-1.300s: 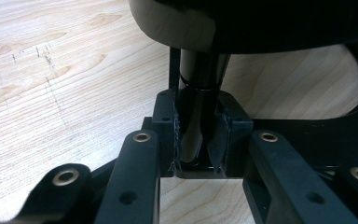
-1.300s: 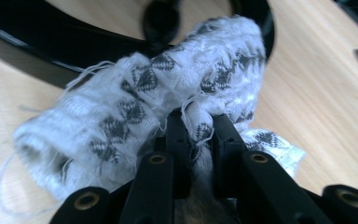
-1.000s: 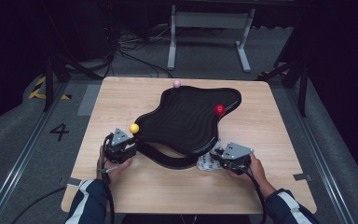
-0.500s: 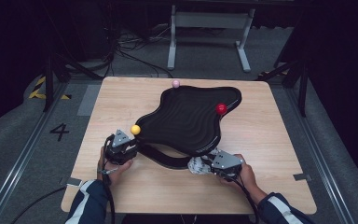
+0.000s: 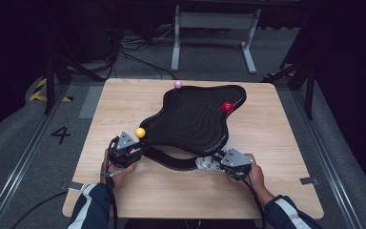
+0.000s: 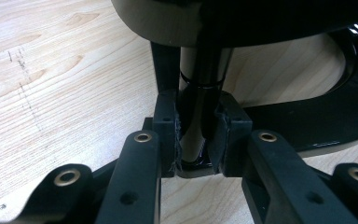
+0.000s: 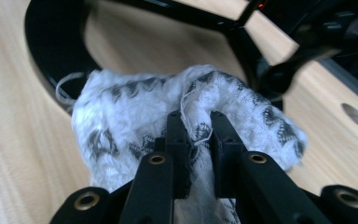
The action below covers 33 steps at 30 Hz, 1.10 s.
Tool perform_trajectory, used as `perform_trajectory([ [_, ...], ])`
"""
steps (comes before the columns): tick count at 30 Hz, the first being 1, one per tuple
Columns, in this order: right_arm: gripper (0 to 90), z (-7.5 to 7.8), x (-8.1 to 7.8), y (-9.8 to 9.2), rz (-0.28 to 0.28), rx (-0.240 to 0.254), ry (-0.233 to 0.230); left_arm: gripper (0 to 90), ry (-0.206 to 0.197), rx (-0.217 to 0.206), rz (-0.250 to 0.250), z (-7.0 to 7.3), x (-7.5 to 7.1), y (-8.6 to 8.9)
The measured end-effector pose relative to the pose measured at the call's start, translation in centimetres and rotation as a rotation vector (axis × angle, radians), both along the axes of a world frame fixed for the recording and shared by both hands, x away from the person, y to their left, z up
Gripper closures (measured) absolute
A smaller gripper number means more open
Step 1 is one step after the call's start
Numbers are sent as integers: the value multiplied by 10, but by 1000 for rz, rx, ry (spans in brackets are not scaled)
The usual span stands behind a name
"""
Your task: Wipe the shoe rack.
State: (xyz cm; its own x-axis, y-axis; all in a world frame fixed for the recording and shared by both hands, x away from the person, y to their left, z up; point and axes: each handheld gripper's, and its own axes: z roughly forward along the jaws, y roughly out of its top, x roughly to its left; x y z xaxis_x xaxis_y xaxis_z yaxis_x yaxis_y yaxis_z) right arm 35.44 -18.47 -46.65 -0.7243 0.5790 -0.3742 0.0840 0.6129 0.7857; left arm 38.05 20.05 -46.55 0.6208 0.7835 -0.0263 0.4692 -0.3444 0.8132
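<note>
Black tray [image 5: 190,121] fills the middle (balls around it); table [image 5: 286,143] edges free.

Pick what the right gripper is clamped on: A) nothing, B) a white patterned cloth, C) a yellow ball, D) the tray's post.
B: in the right gripper view the right gripper has its jaws pinched on the white patterned cloth, which bunches up around them beside the black base.

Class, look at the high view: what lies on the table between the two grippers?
The black curved base of the black tray stand spans that stretch; left gripper clamps its post, right gripper presses a white cloth at it.
</note>
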Motion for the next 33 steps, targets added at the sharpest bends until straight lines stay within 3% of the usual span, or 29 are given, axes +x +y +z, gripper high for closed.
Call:
perform_trajectory([
  [3, 805, 8, 1, -7, -30, 25, -32, 737, 8, -7, 2, 0, 0, 0],
  [4, 804, 13, 1, -11, -47, 61, -41, 736, 2, -1, -4, 0, 0, 0],
  [9, 803, 35, -1, -26, -88, 145, -106, 735, 10, -5, -3, 0, 0, 1],
  [11, 803, 45, -2, -31, -96, 171, -140, 734, 13, -11, 1, 0, 0, 1],
  [14, 801, 59, -5, -36, -105, 247, -177, 733, 14, -30, 2, -2, 0, 1],
  [15, 801, 61, -5, -36, -104, 250, -181, 731, 20, -32, 5, -2, 0, 1],
  [18, 801, 59, -5, -32, -97, 239, -178, 730, 18, -36, 5, -2, 0, 2],
  [25, 791, 35, 4, -22, -80, 150, -116, 729, 16, -42, 0, -3, 1, 2],
  [33, 789, 2, 16, -19, -85, 73, 15, 730, 13, -31, -10, -3, 1, 1],
])
